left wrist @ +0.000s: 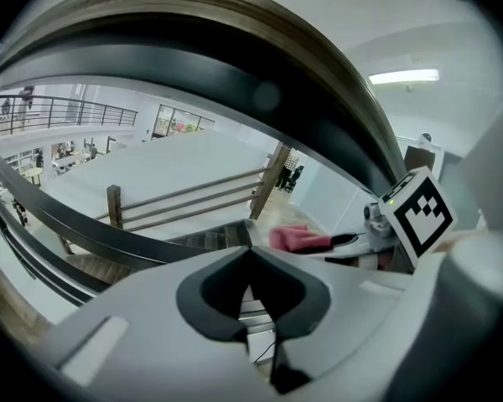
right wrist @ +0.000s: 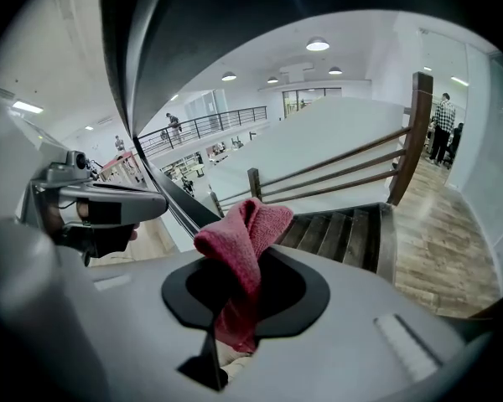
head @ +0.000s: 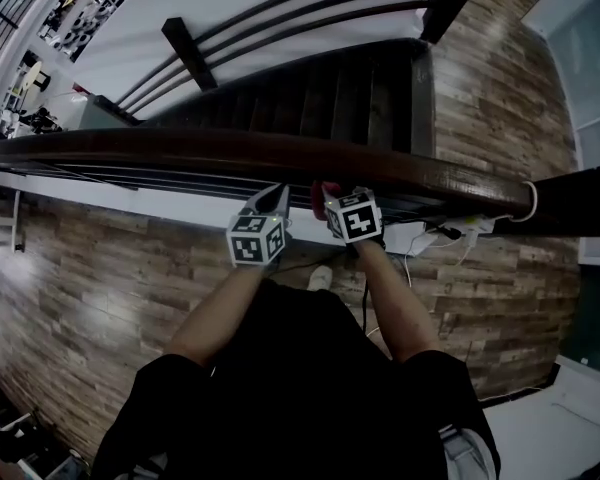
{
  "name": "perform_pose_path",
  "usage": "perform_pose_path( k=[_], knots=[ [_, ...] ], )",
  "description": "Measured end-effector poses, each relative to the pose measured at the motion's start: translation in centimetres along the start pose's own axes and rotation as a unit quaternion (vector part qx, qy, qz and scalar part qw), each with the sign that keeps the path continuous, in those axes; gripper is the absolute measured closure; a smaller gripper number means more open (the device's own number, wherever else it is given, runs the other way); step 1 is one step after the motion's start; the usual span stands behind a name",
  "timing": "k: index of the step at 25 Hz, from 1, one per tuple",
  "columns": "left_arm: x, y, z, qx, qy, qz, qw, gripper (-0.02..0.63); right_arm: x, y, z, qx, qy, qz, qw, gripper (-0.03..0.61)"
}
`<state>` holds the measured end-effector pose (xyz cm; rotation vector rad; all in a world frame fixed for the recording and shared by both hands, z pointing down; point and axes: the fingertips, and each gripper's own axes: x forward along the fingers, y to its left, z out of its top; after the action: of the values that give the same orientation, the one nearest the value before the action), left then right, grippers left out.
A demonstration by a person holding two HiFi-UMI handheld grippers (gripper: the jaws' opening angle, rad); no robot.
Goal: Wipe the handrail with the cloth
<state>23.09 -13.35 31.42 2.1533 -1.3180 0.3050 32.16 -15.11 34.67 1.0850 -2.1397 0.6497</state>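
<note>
Where the dark brown, curved wooden handrail (head: pixel 180 151) runs across the head view, both grippers are held side by side just beside its near edge. The crumpled pinkish-red cloth (right wrist: pixel 250 224) is pinched in the right gripper (right wrist: pixel 235 262), whose jaws are clamped on it, with a folded end standing above them. Whether the cloth touches the rail cannot be told. The left gripper (left wrist: pixel 250 251) is closed on nothing, its jaw tips met. A dark wooden staircase (right wrist: pixel 335 229) is seen below.
</note>
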Motion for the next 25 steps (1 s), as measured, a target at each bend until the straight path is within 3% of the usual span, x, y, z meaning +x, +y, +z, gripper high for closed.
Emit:
perform_pose_path(
  k=[8, 25],
  knots=[
    [1.4, -3.5, -0.8, 0.002, 0.002, -0.012, 0.9999, 0.615, -2.4, -3.1, -1.3, 0.018, -0.008, -0.014, 1.0, 0.518],
    [5.0, -10.9, -2.2, 0.049, 0.034, -0.079, 0.9951, 0.615, -6.6, -9.8, -4.7, 0.069, -0.005, -0.048, 0.996, 0.518]
  ],
)
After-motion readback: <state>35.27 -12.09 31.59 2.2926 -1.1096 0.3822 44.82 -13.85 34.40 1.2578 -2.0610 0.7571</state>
